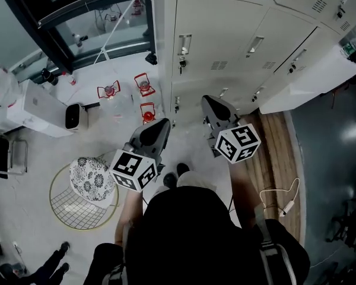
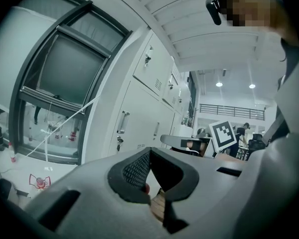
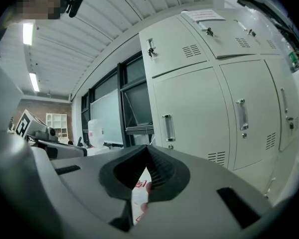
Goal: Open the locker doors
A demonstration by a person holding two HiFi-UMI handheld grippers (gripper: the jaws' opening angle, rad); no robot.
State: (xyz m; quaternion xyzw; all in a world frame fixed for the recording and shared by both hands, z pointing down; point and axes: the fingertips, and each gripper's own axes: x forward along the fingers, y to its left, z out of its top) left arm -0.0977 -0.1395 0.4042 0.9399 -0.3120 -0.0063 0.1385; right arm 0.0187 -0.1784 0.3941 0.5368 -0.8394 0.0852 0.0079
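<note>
A row of pale grey lockers (image 1: 225, 34) stands ahead of me, the doors I can see closed, each with a vertical handle (image 1: 184, 44). In the head view my left gripper (image 1: 160, 126) points at the lockers' left end and is shut with nothing in it. My right gripper (image 1: 210, 103) is a little nearer the doors, also shut and empty. The left gripper view shows its jaws (image 2: 149, 153) met, with a door handle (image 2: 122, 122) well beyond them. The right gripper view shows that gripper (image 3: 147, 151) shut, short of a handle (image 3: 168, 127).
A pale panel (image 1: 308, 82) juts out from the locker row at the right. Red stands (image 1: 144, 85) and a white box (image 1: 41, 108) sit on the floor at the left. A wire stool with a patterned cushion (image 1: 89, 180) is by my left side. A cable (image 1: 282, 198) lies on wooden boards.
</note>
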